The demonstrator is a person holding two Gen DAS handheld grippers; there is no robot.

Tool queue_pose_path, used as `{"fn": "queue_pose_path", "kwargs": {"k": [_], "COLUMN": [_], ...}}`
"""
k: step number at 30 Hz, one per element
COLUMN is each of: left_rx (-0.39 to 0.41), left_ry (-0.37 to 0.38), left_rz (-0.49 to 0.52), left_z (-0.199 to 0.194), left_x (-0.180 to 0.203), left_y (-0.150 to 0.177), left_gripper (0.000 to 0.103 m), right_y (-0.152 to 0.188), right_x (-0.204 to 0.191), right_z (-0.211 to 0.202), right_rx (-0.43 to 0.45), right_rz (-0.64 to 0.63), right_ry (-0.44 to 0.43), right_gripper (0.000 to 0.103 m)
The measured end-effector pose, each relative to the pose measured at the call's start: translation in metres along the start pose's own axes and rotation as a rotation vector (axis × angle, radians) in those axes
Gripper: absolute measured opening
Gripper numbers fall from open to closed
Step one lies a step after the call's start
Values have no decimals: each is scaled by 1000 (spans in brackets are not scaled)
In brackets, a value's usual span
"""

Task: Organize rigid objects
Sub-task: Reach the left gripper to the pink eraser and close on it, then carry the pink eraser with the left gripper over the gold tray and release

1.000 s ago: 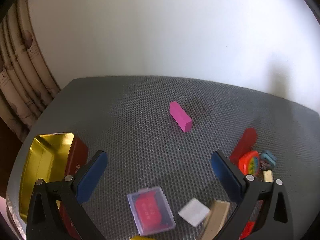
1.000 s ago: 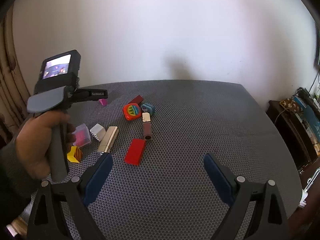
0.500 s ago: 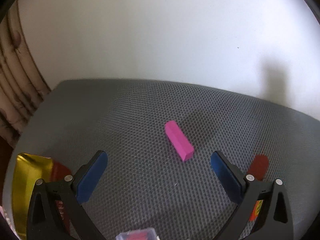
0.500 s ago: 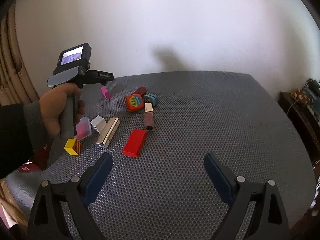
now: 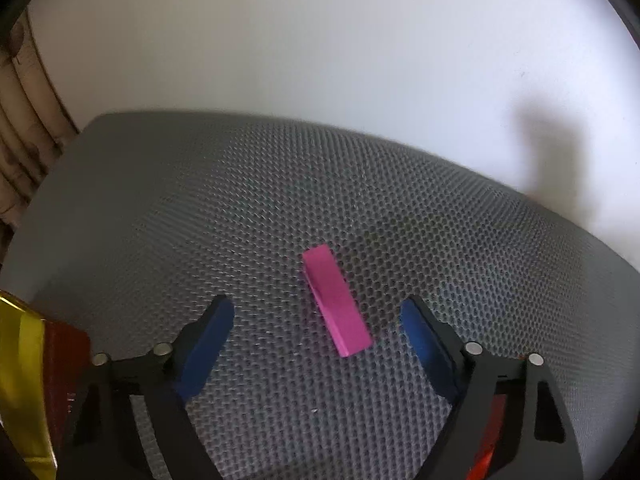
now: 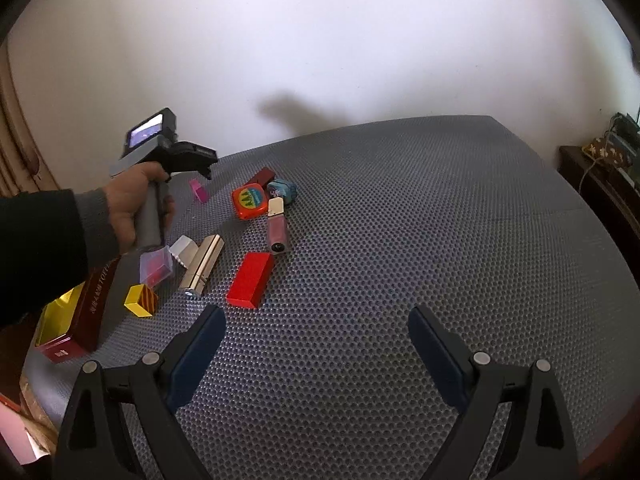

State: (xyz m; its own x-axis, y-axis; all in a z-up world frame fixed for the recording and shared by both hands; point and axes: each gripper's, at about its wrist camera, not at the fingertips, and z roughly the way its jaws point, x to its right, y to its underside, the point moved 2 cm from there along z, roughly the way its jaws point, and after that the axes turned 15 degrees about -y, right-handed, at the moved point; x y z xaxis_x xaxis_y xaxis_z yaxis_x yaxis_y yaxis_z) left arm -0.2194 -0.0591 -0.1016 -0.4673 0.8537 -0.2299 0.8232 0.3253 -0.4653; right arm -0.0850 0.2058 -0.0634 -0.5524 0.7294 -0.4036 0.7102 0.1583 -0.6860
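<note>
A pink block [image 5: 336, 304] lies on the grey mesh table [image 5: 280, 200], slanting away from the camera. My left gripper [image 5: 316, 320] hangs over it with a blue finger on each side; the jaws are closing and the pads stand apart from the block. In the right wrist view a hand holds the left gripper [image 6: 206, 170] just above the pink block [image 6: 199, 191]. My right gripper [image 6: 316, 318] is open over bare mesh with nothing between its fingers. A red block [image 6: 251, 279] lies just ahead of its left finger.
A cluster lies left of centre: gold tube [image 6: 202, 264], lip gloss [image 6: 277, 230], orange round case [image 6: 250, 200], blue piece [image 6: 282, 190], dark red block [image 6: 262, 176], white block [image 6: 184, 251], clear box [image 6: 156, 266], yellow striped cube [image 6: 141, 300]. A red box with gold lining [image 6: 68, 320] sits at the left edge.
The left gripper has moved forward and down past the clear box and white block to the pink block, and its jaws have narrowed around it. The right gripper has dipped slightly.
</note>
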Motion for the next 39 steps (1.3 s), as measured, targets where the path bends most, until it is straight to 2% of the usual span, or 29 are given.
{"fn": "queue_pose_path", "kwargs": {"k": [1,2,3,4,5,13,18,24,30,32,35,39], "left_rx": [-14,-22,-32,-43,-51,35,93,202,282,296,311,317], "left_ry": [-1,-3,-11,-9,-6,57,53,78,94,96,86,66], "left_rz": [5,6,10,19,25,50,84,96,99,88,78,68], "left_z": [4,6,9,12,14,-14,-44,-104,-160,-170,-160,-162], "left_x": [1,2,4,4,0,-31,-47,-76,-112,-131,-136,-159], "left_y": [-1,0,-1,-1,1,2,0,0,-15,-18,-47,-58], "left_gripper": [54,48,37,21,13,12,12,12,12,12,12,12], "right_y": [0,0,0,0,0,-2,1,5,-1,-2,-1,-2], "right_x": [0,-1,-1,-2,-2,-8,-15,-21,-31,-33,-33,-35], "right_z": [0,0,1,1,1,4,3,-1,-12,-14,-15,-18], "right_rx": [0,-1,-2,-2,-3,-4,-18,-16,18,22,16,25], "right_rz": [-1,-2,-2,-2,-3,-13,-38,-66,-102,-105,-104,-106], "right_ry": [0,2,0,-7,-9,-15,-9,24,30,31,27,22], "right_gripper": [95,95,95,95,95,95,95,95,95,95,95,95]}}
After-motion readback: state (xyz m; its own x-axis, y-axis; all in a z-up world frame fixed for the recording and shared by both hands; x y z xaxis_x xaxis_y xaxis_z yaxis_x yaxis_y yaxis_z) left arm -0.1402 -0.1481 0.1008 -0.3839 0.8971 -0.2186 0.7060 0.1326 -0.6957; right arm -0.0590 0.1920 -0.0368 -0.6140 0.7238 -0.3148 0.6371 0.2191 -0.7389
